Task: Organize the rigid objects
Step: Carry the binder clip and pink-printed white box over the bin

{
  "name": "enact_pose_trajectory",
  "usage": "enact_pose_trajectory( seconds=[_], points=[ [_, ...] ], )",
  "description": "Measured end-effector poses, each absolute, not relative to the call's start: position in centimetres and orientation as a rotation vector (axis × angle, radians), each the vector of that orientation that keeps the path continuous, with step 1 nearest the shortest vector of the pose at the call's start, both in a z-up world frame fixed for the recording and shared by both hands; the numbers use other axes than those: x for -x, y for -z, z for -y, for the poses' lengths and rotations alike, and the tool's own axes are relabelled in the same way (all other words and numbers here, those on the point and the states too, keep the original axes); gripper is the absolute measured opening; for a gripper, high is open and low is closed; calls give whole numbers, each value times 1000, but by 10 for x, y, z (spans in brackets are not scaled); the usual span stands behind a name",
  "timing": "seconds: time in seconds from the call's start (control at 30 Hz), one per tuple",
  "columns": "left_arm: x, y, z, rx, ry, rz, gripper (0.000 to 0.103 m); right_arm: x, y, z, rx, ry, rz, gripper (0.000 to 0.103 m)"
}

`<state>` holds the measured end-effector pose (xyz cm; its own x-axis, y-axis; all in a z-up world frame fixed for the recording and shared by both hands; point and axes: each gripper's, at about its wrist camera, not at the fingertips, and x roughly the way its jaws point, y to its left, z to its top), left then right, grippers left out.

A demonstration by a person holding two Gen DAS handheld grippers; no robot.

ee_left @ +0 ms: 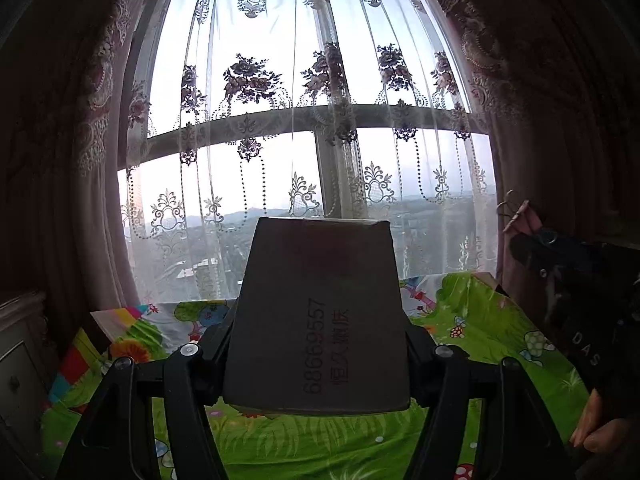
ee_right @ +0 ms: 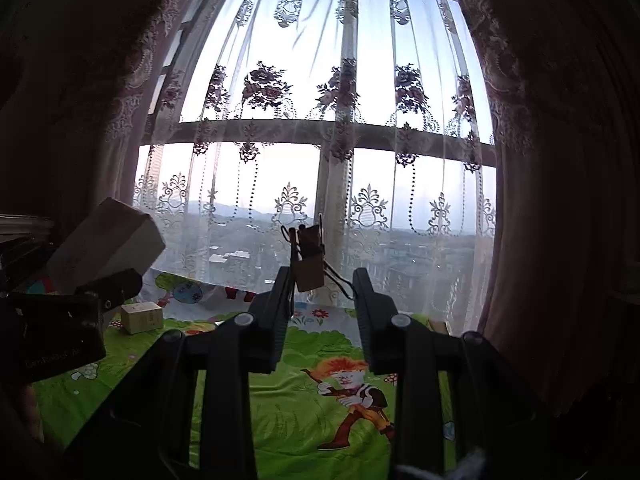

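The left claw [ee_left: 316, 344] is gripping a grey box [ee_left: 320, 316] across its width, long axis pointing toward the window, while the right claw [ee_right: 322, 276] is pinching a small binder clip [ee_right: 307, 268], both raised above the bed [ee_right: 280, 400], where a wooden block [ee_right: 142, 317] is sitting nearer the left hand.

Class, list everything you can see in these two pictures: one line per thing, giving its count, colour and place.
Box: one, grey, held up in the left gripper.
Clip: one, brown with black wire, in the right gripper.
Small box: one, pale, on the sheet.
Sheet: one, green cartoon print, below.
Lace curtain: white, over the window.
Drapes: dark, both sides.
Left gripper: black.
Right gripper: black.
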<state>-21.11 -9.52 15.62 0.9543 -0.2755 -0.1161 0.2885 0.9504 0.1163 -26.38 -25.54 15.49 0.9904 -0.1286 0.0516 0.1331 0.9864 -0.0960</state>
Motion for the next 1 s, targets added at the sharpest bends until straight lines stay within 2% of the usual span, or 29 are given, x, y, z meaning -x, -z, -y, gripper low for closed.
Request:
enact_pose_trajectory(
  seconds=[0.43,1.0],
  points=[
    [239,-152,23,-87,162,-130,67,267,-162,212,91,-73,29,35],
    [301,-155,-95,-43,-166,-130,67,286,-183,70,198,-555,98,35]
  ],
)
